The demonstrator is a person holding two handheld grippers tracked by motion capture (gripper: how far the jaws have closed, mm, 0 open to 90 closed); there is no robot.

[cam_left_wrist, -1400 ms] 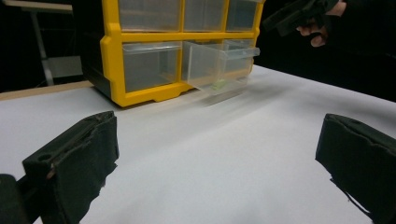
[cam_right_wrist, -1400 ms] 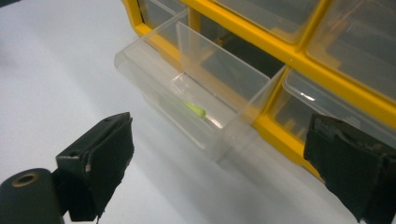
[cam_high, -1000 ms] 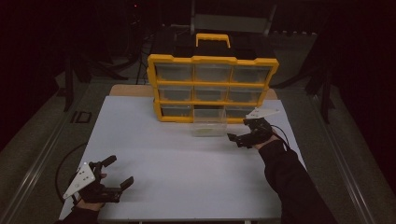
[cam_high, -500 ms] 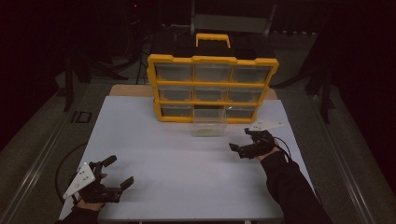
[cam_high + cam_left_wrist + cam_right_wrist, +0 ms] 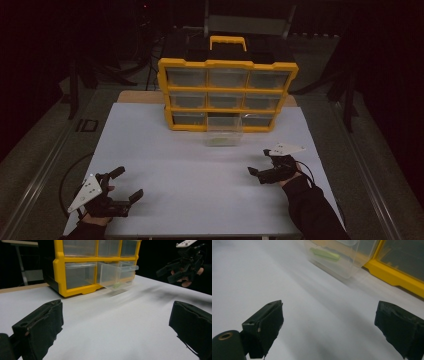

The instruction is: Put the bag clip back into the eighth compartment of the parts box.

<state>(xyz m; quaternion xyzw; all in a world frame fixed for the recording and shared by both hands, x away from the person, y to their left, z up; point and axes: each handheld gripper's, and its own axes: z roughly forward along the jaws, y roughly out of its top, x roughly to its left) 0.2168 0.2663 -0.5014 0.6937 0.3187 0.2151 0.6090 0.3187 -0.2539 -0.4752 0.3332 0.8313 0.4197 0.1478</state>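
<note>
Drawer (image 5: pixel 223 131), clear plastic, pulled out from the bottom-middle slot of the yellow organizer (image 5: pixel 227 95), sticking forward over the white worktop (image 5: pixel 200 175). Small green piece (image 5: pixel 325 254) lies on the drawer floor; can't tell what it is. Other eight drawers sit flush in the frame. Organizer stands at the far middle of the worktop, black top with a yellow handle (image 5: pixel 228 42), and its back rests on a strip of bare wood past the white sheet.

Wide bare white surface runs from the drawer front to the near edge. My right tool (image 5: pixel 260 166) hovers near the right side, well apart from the drawer, jaws spread and holding nothing; right edge of the worktop is near its outer side. My left tool (image 5: pixel 129 185) sits at the near-left corner, close to the near edge and left edge, jaws wide apart, nothing between them. Its cable (image 5: pixel 70 172) loops off the left edge. Open room between the two tools, nothing on the sheet there. Beyond the edges, dark floor, and a metal rail (image 5: pixel 45 165) runs along the left.
</note>
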